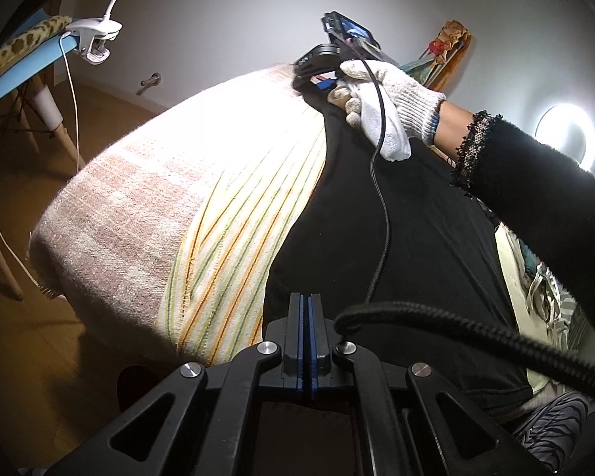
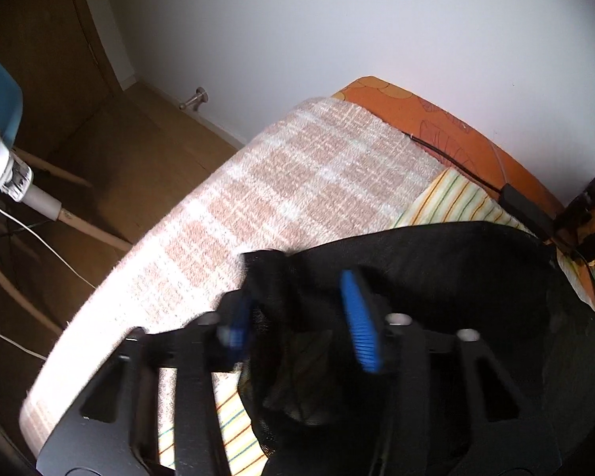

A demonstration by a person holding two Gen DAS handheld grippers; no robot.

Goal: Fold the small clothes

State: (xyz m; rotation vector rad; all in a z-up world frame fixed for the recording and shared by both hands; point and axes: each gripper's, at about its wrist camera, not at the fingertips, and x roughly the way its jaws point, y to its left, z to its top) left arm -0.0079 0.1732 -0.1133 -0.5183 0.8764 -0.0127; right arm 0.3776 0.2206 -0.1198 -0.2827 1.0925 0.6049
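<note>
A black garment (image 1: 396, 238) lies spread over a striped cloth (image 1: 238, 238) on the bed. My left gripper (image 1: 307, 297) is shut at its near edge, blue pads pressed together with the thin hem seemingly pinched. At the far end a gloved hand (image 1: 384, 91) holds my right gripper (image 1: 313, 79) down on the garment's far corner. In the right wrist view the right gripper (image 2: 297, 289) has a raised bunch of the black garment (image 2: 456, 277) between its blue pads (image 2: 361, 325), which close in on it. Its left finger is blurred.
A plaid blanket (image 1: 131, 198) covers the bed's left side and drops to the wooden floor. A blue chair (image 1: 27, 67) with a clip lamp (image 1: 95, 35) stands to the left. Patterned clothes (image 1: 547, 293) lie to the right. A black cable (image 2: 523, 202) crosses the orange sheet (image 2: 436, 119).
</note>
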